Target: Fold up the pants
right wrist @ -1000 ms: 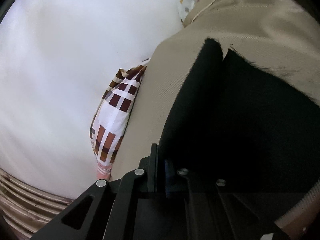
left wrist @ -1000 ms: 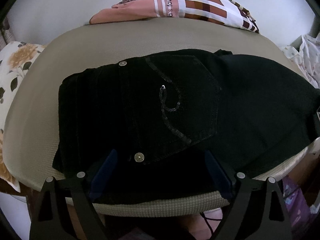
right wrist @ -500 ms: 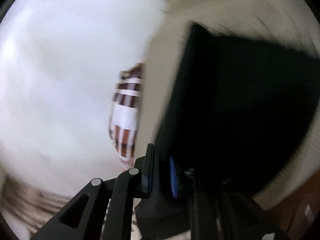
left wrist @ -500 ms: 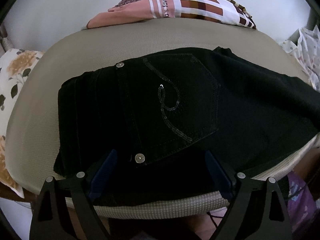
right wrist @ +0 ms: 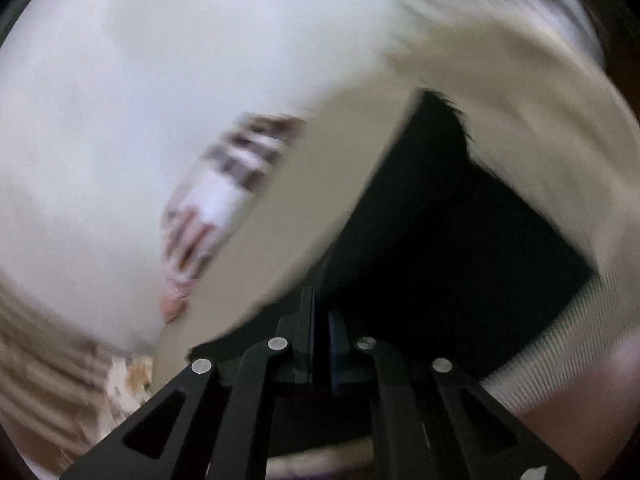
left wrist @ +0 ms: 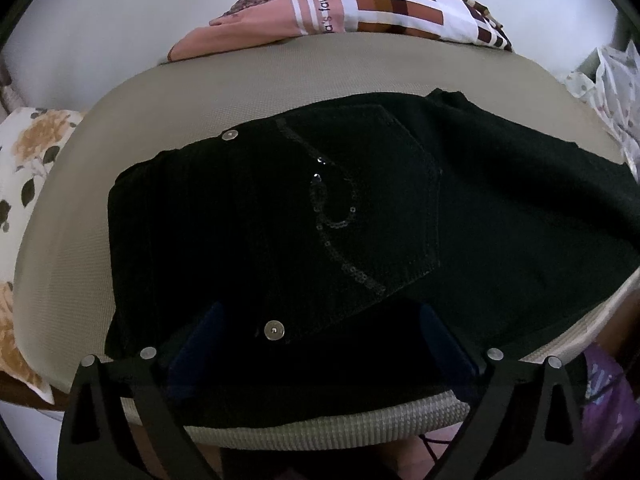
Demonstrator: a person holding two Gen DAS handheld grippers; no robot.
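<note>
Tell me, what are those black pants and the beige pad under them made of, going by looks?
The black pants look like denim or a similar heavy cotton: matte, with stitched pocket seams, metal rivets and a curl of shiny sequins on the back pocket. The beige pad looks like a woven or knitted cover over cushioning, judging by its fine grid texture and rounded edge; the exact fibre is unclear.

Left view sharp, dim; right view motion-blurred; fisheye edges vignetted.

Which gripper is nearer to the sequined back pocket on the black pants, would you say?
Left. The left gripper hovers just below the sequined back pocket, jaws opening. The right gripper is at another edge of the black pants.
</note>
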